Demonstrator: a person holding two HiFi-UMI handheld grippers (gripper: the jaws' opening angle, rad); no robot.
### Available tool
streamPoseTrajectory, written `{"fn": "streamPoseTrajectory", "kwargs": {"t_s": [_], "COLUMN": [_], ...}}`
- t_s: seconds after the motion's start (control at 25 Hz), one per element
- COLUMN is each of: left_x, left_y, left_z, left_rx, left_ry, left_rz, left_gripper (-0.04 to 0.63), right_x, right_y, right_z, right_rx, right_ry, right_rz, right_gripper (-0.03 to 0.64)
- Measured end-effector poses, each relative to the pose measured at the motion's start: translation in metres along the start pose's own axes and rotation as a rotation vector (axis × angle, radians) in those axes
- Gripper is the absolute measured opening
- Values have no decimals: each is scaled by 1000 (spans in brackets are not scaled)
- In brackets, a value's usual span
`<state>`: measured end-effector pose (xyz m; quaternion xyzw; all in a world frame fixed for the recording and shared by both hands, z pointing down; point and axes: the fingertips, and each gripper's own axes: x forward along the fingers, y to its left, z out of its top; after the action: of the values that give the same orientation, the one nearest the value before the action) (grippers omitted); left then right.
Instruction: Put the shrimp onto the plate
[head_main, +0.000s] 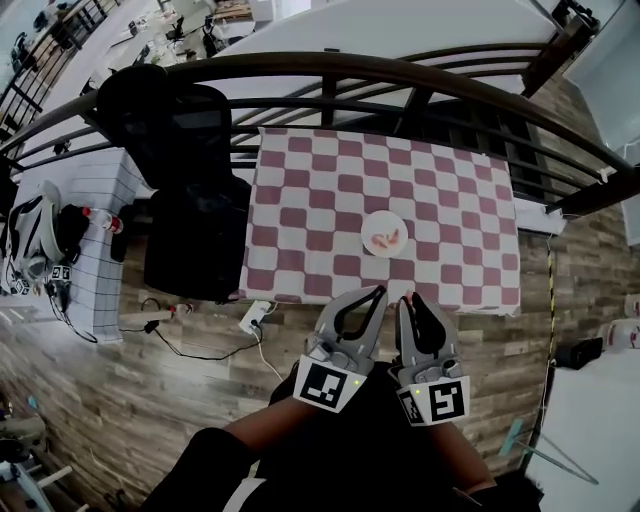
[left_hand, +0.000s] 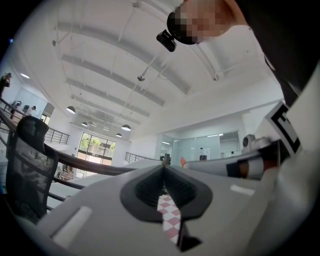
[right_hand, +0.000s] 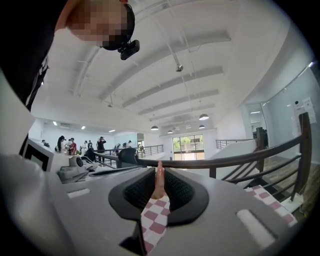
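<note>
Right gripper (head_main: 410, 298): its own view showed jaws clamped on a shrimp (right_hand: 159, 184), short of the plate (head_main: 384, 222).
Left gripper (left_hand: 164, 167): jaws together, nothing in them.
Plate: only the head view caught it, with pink pieces (head_main: 386, 240) on it.

Table (head_main: 300, 180) checked dusty pink and white. Plate (head_main: 371, 226) white; shrimp (head_main: 388, 240) pale pink-orange. Left hand-held gripper (head_main: 379, 291) and right hand-held gripper (head_main: 409, 297) grey, with black-and-white square markers. Chair (head_main: 190, 150) black. Floor (head_main: 150, 400) brown wood grain.
</note>
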<state>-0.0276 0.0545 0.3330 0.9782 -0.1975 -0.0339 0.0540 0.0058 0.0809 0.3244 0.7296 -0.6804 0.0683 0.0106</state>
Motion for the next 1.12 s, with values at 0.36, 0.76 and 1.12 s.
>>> {"fn": "streamPoseTrajectory", "kwargs": {"t_s": [0.36,0.76,1.12], "left_x": [23,50,84], "left_y": [26,47,76], "left_z": [-17,-49,-60], "left_rx": [-58,-81,-30], "left_ry": [43,119,140], "left_rz": [-5,27,84], "left_gripper": [6,6,6], "right_x": [33,50,106], "right_y": [-11,-41,-77], "right_z": [-9,-37,-45], "right_rx": [17,84,92], "right_ry": [57,126,144], "right_rz": [-6,-8,62], "right_gripper": [57,57,57]}}
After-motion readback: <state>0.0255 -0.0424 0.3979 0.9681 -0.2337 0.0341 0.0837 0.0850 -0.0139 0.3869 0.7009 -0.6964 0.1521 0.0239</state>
